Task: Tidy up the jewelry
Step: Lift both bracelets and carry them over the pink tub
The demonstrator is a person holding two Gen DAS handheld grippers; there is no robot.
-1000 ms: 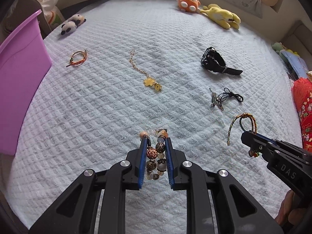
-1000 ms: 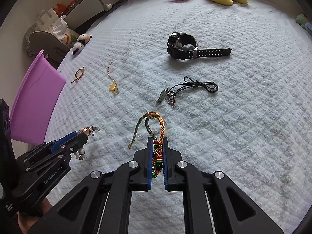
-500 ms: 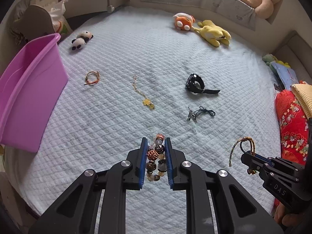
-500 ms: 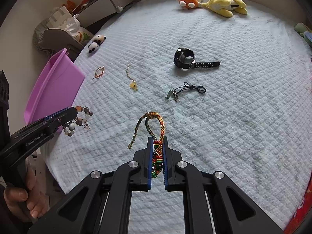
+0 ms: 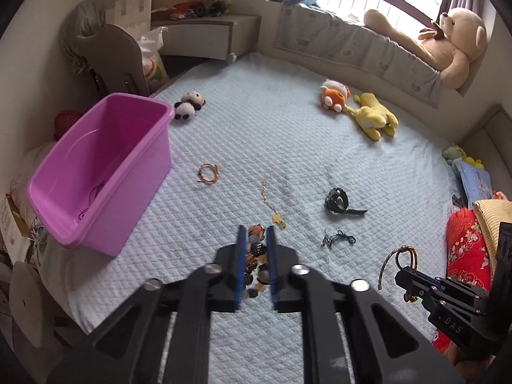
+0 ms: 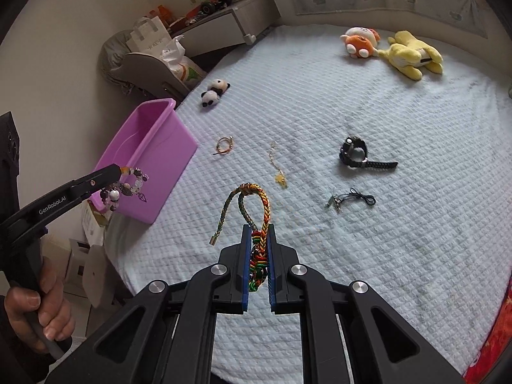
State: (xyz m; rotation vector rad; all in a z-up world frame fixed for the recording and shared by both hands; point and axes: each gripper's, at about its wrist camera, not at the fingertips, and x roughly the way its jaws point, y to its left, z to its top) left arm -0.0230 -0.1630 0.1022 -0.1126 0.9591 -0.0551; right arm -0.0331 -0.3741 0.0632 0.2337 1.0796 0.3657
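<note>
My left gripper [image 5: 256,228] is shut on a beaded bracelet [image 5: 256,256] and holds it high above the bed; it also shows in the right wrist view [image 6: 116,171], with the beaded bracelet [image 6: 124,188] dangling near the purple bin [image 6: 147,156]. My right gripper [image 6: 258,227] is shut on a braided multicolour bracelet [image 6: 252,201], also seen in the left wrist view [image 5: 398,259]. The purple bin [image 5: 102,166] stands at the bed's left edge. On the bed lie an orange bracelet [image 5: 208,172], a gold chain [image 5: 272,204], a black watch [image 5: 339,203] and a black cord necklace [image 5: 339,240].
Plush toys lie on the light blue quilt [image 5: 288,147]: a panda [image 5: 188,108], an orange one [image 5: 332,97] and a yellow one [image 5: 374,120]. A big teddy bear [image 5: 448,41] sits on the window ledge. Red fabric [image 5: 464,249] lies at the right.
Both grippers have risen well above the bed with their bracelets held. The left gripper has moved towards the purple bin, which now shows its inside.
</note>
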